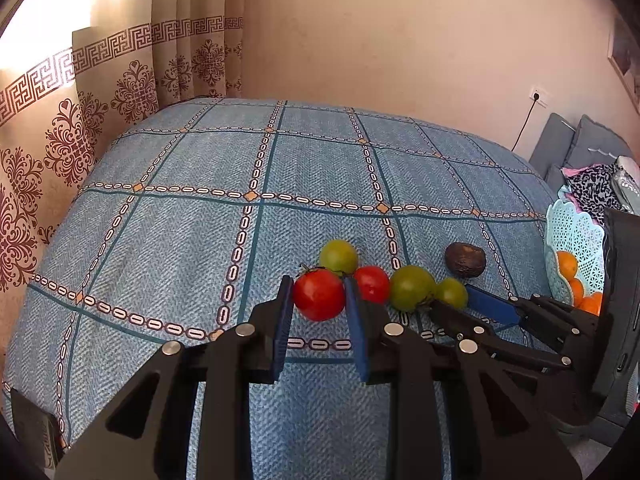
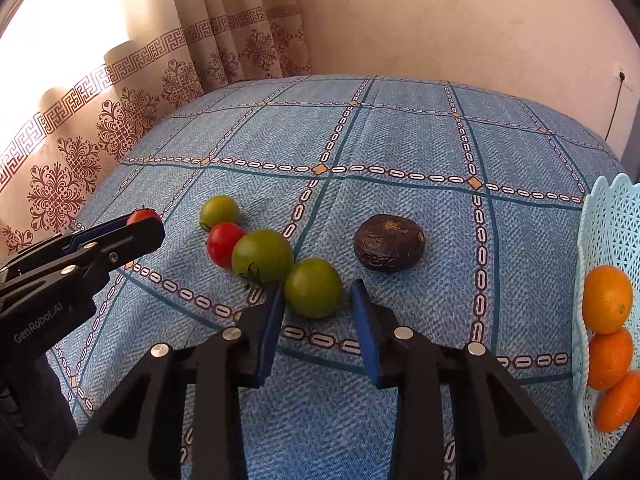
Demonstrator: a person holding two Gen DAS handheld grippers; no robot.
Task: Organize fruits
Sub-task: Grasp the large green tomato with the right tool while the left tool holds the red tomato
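The left gripper point(image 1: 318, 296) had its jaws on either side of a red tomato point(image 1: 319, 294) on the blue checked table point(image 1: 180, 240), seemingly touching it. The right gripper point(image 2: 316, 300) stood with jaws apart around a green tomato point(image 2: 313, 293), a gap showing on the right side. Another red tomato point(image 2: 224, 244), two more green ones and a dark wrinkled fruit point(image 2: 389, 243) lay nearby, and oranges point(image 2: 607, 299) sat in the pale blue basket point(image 2: 612, 216) at the right.

Red tomato point(image 1: 319, 295); green tomato point(image 2: 313, 287); dark brown avocado point(image 2: 389, 243); blue checked cloth point(image 2: 400, 140); pale-blue lattice basket point(image 2: 612, 216).
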